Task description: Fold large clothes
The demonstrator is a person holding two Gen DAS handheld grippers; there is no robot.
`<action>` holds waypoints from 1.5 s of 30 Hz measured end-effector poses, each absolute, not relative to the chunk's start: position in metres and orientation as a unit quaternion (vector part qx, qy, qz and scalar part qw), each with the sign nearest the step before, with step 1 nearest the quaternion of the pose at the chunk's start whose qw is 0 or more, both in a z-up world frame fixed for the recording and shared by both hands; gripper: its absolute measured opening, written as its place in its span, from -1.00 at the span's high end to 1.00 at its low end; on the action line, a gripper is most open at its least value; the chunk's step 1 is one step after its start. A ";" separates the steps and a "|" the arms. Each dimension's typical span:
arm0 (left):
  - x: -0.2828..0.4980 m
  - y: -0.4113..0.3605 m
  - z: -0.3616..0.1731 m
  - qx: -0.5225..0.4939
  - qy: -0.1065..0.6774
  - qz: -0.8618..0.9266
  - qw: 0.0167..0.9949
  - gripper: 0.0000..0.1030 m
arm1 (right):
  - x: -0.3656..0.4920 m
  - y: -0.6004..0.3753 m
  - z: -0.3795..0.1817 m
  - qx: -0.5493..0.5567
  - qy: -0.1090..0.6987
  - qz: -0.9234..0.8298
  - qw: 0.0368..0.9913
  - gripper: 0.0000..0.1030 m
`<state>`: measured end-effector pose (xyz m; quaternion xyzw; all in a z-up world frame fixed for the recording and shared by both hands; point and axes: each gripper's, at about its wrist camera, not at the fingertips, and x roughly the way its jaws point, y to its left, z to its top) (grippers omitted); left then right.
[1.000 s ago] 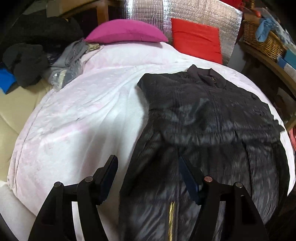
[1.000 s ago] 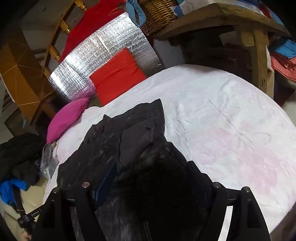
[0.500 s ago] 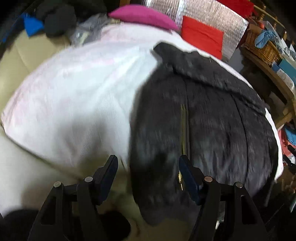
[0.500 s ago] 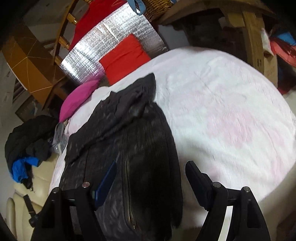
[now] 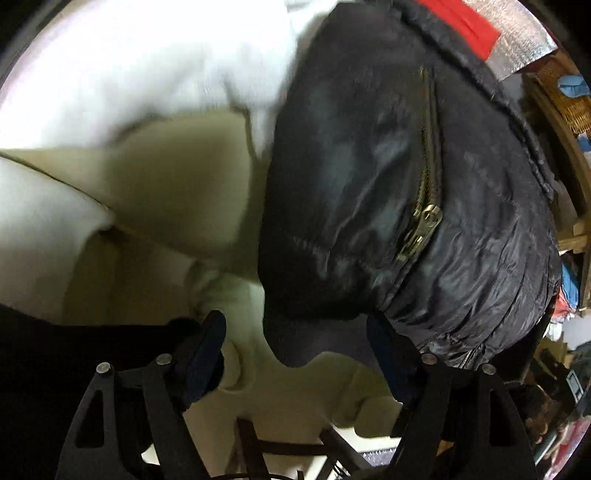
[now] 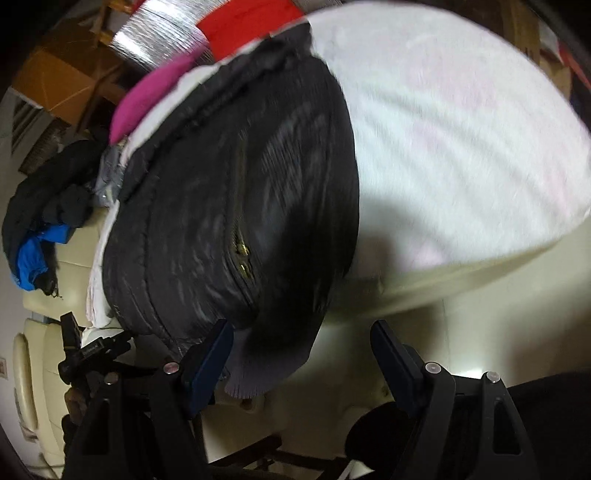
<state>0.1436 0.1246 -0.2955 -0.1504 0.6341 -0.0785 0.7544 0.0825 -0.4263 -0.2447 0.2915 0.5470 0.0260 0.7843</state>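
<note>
Left gripper (image 5: 295, 354) is spread wide, nothing between its fingers, parked right below the jacket's hem. Right gripper (image 6: 301, 354) is just as wide open, the grey cuff (image 6: 258, 380) dangling by its left finger at 10 o'clock. The black jacket (image 5: 388, 184) lies on the white blanket (image 6: 461, 129), hem drooping over the near edge of the cream cushion (image 5: 166, 177). Bare blanket runs off toward 1 o'clock in the right view. Zipper (image 5: 424, 206) runs from 6 to 12, collar far, by the red pillow (image 6: 251, 22).

a cluttered home bedroom: white-sheeted bed (image 6: 461, 110), pink pillow (image 6: 147, 96), wicker basket (image 5: 569, 103) of clothes.
</note>
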 end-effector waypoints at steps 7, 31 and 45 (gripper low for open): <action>0.148 0.112 -0.321 -0.135 0.667 -0.104 0.725 -0.54 | 0.108 -0.383 -0.287 0.276 0.594 0.020 0.756 -0.55; 0.161 0.105 -0.318 -0.124 0.638 -0.149 0.746 0.85 | 0.082 -0.351 -0.219 0.203 0.569 0.052 0.795 0.72; 0.182 0.121 -0.128 -0.164 0.460 -0.284 0.825 0.86 | 0.108 -0.361 -0.091 0.230 0.411 0.135 0.872 0.75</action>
